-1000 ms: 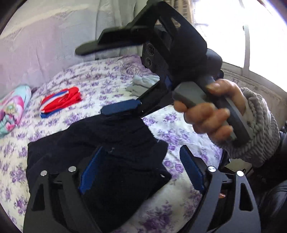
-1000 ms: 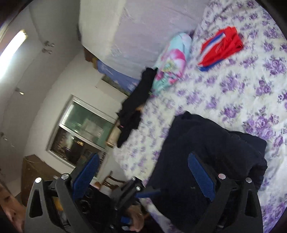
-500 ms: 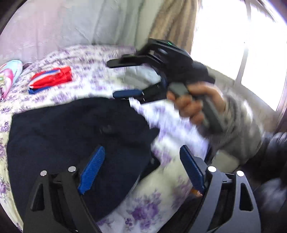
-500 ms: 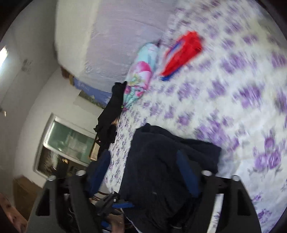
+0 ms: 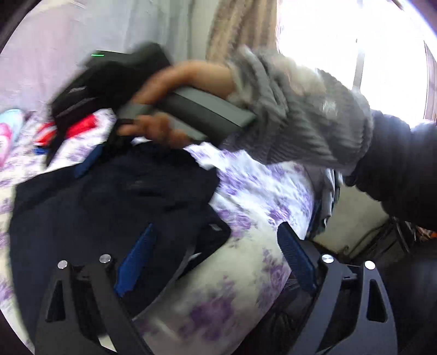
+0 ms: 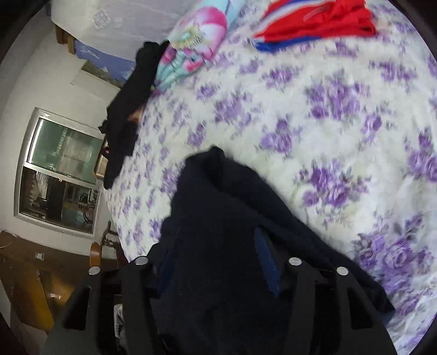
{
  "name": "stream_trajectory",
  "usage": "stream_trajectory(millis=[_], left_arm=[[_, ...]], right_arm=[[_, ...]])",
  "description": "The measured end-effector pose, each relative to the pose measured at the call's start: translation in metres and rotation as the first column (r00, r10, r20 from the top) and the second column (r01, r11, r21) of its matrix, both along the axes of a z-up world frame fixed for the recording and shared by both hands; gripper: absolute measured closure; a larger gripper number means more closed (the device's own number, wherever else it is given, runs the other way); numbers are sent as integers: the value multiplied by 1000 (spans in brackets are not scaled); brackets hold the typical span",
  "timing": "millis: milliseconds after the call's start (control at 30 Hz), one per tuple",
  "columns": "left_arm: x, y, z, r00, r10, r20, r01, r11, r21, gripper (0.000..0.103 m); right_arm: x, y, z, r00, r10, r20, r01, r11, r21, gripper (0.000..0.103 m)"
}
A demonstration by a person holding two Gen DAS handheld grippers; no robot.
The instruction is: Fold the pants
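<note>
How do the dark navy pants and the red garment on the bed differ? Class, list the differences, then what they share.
1. The navy pants are one dark colour; the red garment has white and blue stripes.
2. The navy pants lie close under the right gripper, whose closing fingers have the cloth between them; the red garment lies far off, untouched.

Shared: both rest on the floral bedspread.

No readable text, label, brand or number anywhere; both views blurred by motion

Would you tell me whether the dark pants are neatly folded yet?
Not yet: the dark pants lie bunched in uneven layers on the floral bedspread.
</note>
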State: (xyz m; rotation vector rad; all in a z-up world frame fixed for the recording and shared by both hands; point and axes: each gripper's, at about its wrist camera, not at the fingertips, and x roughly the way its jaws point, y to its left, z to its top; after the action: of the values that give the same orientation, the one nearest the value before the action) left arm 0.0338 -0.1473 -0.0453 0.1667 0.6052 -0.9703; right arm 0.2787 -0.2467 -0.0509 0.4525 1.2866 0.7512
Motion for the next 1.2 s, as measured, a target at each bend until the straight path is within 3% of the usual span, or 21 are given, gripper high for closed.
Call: stream_trajectory(millis=[67, 167, 233, 300, 367, 467, 500, 533, 567, 600, 667, 767, 833, 867, 900, 933, 1000, 1067, 1133, 1200], left_arm=[[3, 28, 6, 995, 98, 11, -98, 995, -23, 15], [21, 71, 7, 968, 246, -48, -249, 967, -61, 13], [31, 83, -1, 947, 312, -76, -315, 948, -41, 13], [44, 91, -19, 932, 328, -155, -336, 942, -25, 13], [44, 92, -32, 926, 339, -163, -346, 938, -12, 13], [36, 85, -39, 929, 353, -110, -354, 935, 12, 13], [33, 86, -37, 929, 352, -112, -353, 936, 5, 13], [32, 88, -34, 930, 347, -121, -350, 937, -7, 13], [30, 95, -28, 932, 331, -144, -340, 939, -44, 13], [26, 102, -22, 932, 323, -163, -338, 938, -76, 13], [31, 125, -16, 923, 337, -188, -361, 926, -112, 13], [44, 135, -6, 896, 411, -165, -429, 899, -91, 13], [56, 131, -14, 864, 478, -159, -484, 875, -1, 11], [66, 128, -25, 846, 495, -197, -494, 868, 60, 8], [78, 126, -46, 819, 494, -292, -489, 867, 96, 6], [82, 130, -53, 804, 491, -337, -502, 863, 60, 4], [80, 133, -52, 805, 492, -330, -509, 860, 40, 4], [74, 134, -42, 806, 510, -301, -523, 851, 43, 4], [69, 142, -27, 803, 541, -249, -551, 834, 34, 4], [67, 150, -7, 784, 590, -191, -596, 802, 29, 4]], right_arm=[[-5, 14, 22, 997, 41, 68, -44, 998, 37, 19], [-2, 61, 37, 987, 132, 96, -140, 986, 88, 17], [5, 94, 29, 980, 185, 72, -193, 973, 125, 16], [16, 121, 12, 978, 210, 17, -210, 967, 141, 16], [32, 134, -14, 983, 185, -5, -185, 981, 57, 19], [52, 115, -37, 991, 115, -67, -108, 990, 95, 38], [56, 105, -34, 995, 82, -54, -75, 991, 107, 39], [56, 95, -25, 999, 40, -9, -40, 997, 67, 36], [56, 87, -15, 999, 3, 41, -3, 1000, 19, 25], [57, 81, -8, 998, -17, 66, 16, 1000, 12, 21], [50, 70, 6, 998, -13, 64, 7, 996, 84, 20], [20, 73, 23, 992, 49, 113, -58, 995, 83, 14], [-2, 76, 23, 988, 99, 122, -109, 991, 73, 10], [-6, 83, 17, 987, 107, 118, -116, 991, 66, 7], [-9, 84, 8, 989, 109, 100, -114, 992, 52, 7], [-10, 81, -10, 994, 97, 56, -98, 995, 16, 9], [-9, 72, -22, 997, 55, 46, -57, 998, 33, 20], [-18, 57, 1, 990, -11, 142, 12, 1000, -2, 20], [-43, 38, 42, 940, -49, 338, 82, 993, -84, 13], [-66, 14, 68, 883, -89, 460, 160, 980, -118, 6]])
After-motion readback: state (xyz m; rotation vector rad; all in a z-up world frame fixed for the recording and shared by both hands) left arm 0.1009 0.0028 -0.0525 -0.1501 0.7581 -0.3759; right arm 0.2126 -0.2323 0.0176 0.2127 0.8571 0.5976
